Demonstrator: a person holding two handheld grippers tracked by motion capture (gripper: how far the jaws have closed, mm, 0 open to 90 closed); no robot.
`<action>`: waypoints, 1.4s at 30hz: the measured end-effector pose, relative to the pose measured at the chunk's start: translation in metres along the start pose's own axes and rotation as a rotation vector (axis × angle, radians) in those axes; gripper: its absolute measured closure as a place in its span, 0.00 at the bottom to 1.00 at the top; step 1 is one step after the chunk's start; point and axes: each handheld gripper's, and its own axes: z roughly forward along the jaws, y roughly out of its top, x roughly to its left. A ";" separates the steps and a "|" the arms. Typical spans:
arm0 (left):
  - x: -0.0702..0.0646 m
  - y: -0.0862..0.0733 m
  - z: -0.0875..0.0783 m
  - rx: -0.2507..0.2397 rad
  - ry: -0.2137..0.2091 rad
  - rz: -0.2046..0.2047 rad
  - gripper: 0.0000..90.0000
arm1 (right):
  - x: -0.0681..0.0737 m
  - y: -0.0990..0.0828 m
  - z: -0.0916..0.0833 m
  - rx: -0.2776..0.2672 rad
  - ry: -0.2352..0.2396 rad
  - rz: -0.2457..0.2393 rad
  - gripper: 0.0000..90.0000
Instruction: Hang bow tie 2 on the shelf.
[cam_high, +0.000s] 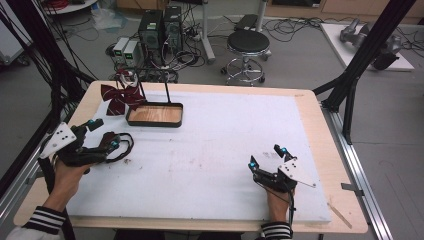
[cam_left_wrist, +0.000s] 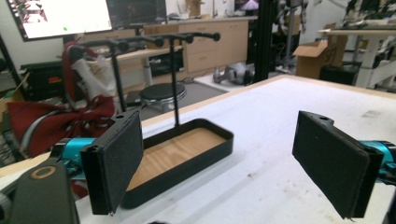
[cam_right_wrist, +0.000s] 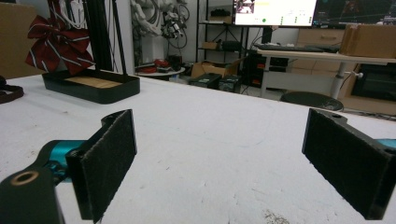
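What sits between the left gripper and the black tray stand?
Only bare white table cover. In the left gripper view, the left gripper has open jaws with the tray stand just ahead; the high view also shows nothing between them.

The high view looks forward and down from above the person's side, taking in the whole table with the left gripper near its left edge and the right gripper low at the right. The left gripper view sits low and close between its own wide-set jaws, facing the black tray stand just ahead. The right gripper view skims the white surface, seeing that same stand and the dark red bow far off to its left
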 end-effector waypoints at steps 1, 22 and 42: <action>0.002 0.000 -0.002 0.008 0.001 -0.004 0.19 | 0.000 0.000 0.000 0.000 -0.002 0.001 0.10; 0.035 -0.017 -0.029 0.191 0.072 -0.048 0.19 | 0.001 0.000 0.000 0.001 -0.009 0.000 0.10; 0.049 -0.035 -0.012 0.432 0.168 -0.093 0.19 | -0.002 -0.001 -0.003 -0.021 -0.010 0.021 0.10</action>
